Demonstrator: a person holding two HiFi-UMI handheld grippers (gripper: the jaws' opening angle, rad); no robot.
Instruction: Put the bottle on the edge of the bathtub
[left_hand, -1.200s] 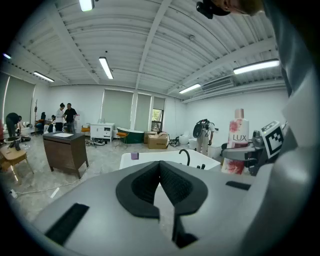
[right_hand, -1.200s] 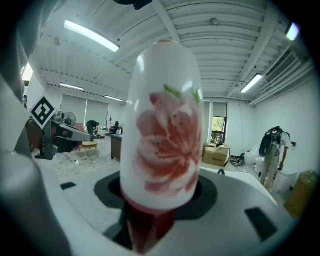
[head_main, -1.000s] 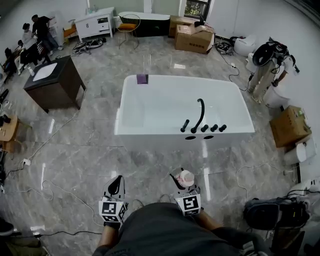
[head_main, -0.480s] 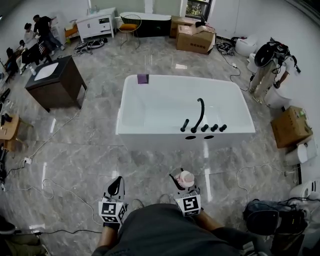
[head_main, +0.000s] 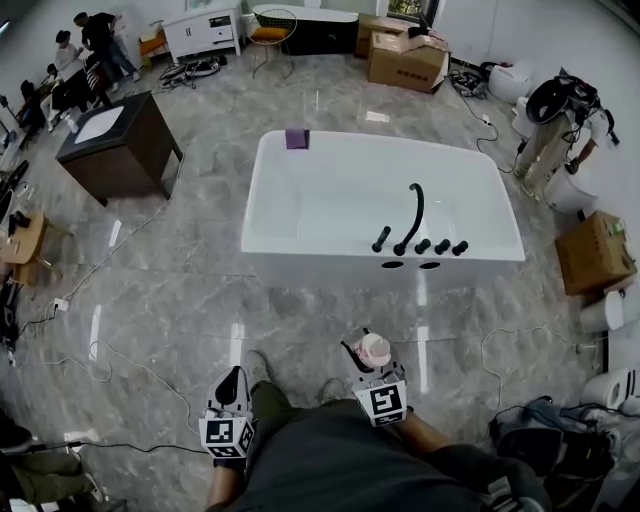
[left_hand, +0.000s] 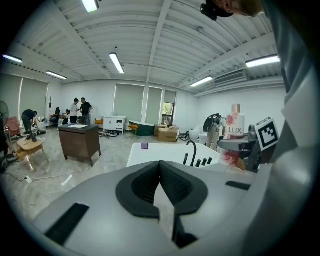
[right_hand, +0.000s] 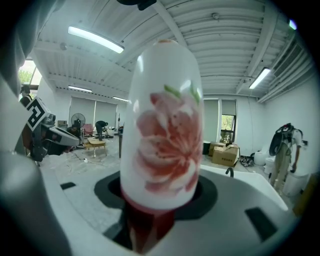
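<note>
Bottle (head_main: 373, 350): head view: upright in the right gripper (head_main: 368, 362), carried over the marble floor (head_main: 180, 300), well apart from the bathtub (head_main: 300, 262); against half a second ago the tub and its black faucet (head_main: 412, 212) sit lower and larger in frame, and a shoe (head_main: 258, 368) now shows between the grippers; I judge the person is stepping toward the tub; left gripper (head_main: 233, 378) rides alongside.

Left gripper view: its jaws are pressed together with nothing between them; the tub and faucet loom nearer than 1.2 s ago; the bottle (left_hand: 234, 135) shows at right, upright in the other claw.

Right gripper view: jaws clamped on the bottle's lower body, pink flower print facing the camera; grip unchanged, only the room behind has shifted.

Meaning: carry toward the tub under way, hold secure; the bottle is not on the tub's edge at this moment, and the gap is closing.
</note>
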